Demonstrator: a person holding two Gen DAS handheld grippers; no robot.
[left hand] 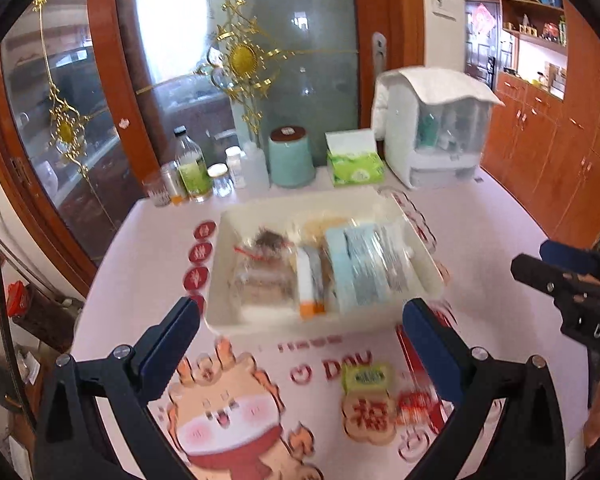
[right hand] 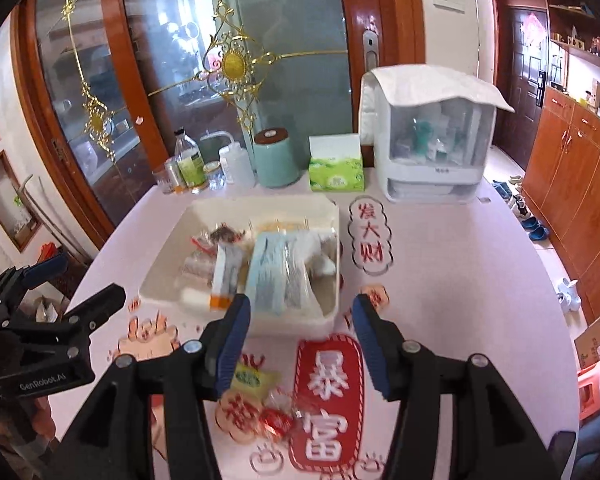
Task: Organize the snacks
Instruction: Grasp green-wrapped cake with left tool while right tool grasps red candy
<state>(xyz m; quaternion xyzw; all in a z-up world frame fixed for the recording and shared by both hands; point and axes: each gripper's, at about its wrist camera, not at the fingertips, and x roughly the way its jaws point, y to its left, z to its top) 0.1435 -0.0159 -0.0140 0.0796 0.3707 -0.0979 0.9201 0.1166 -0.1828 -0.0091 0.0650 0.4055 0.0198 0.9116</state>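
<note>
Both claws hang open and empty above the table (right hand: 440, 280): our left claw (left hand: 300, 320) faces the near wall of the white tray (left hand: 228, 312), and our right claw (right hand: 300, 316) hovers over two loose snacks, a green packet (right hand: 250, 376) and a red wrapped candy (right hand: 276, 424). Most snacks already lie in the tray, so we judge we are collecting the stragglers. Next, our right claw should drop and close on one, aiming carefully.

Snack packets (right hand: 260, 268) sit packed in the white rectangular plastic tray (right hand: 160, 276) mid-table; behind it stands the green tissue box (right hand: 335, 174), right of that the white lidded organizer (right hand: 428, 136); before the tray lies a small green-wrapped snack (left hand: 366, 377).
</note>
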